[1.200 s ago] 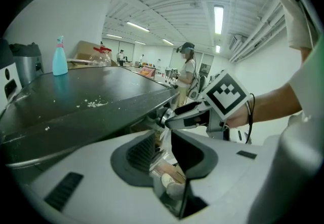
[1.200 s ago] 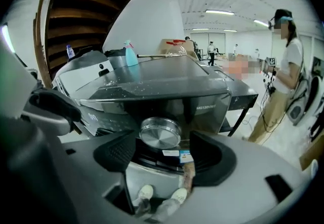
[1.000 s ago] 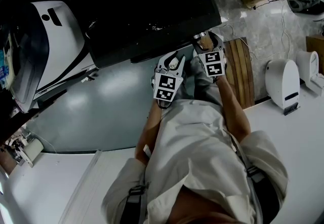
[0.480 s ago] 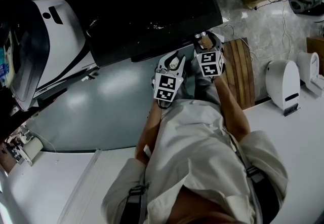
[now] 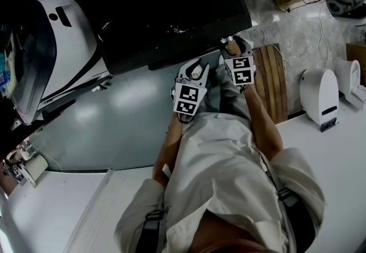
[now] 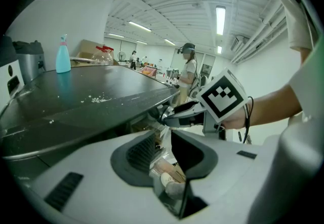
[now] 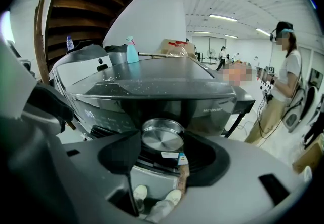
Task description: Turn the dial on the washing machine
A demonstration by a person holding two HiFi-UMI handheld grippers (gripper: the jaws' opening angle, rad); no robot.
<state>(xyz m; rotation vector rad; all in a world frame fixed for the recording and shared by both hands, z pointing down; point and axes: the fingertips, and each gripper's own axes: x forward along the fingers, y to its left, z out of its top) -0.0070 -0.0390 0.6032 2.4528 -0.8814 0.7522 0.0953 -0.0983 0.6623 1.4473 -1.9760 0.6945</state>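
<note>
Right gripper view: round, brushed-metal dial (image 7: 162, 136).

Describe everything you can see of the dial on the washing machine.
The dial is a round, flat-faced knob that looks like brushed silver metal, with a raised rim. It stands out from the dark, glossy front of the washing machine, under its overhanging top. It sits between the jaws of the right gripper, which are closing on it; the pads look to be against its rim. No pointer mark shows.
</note>
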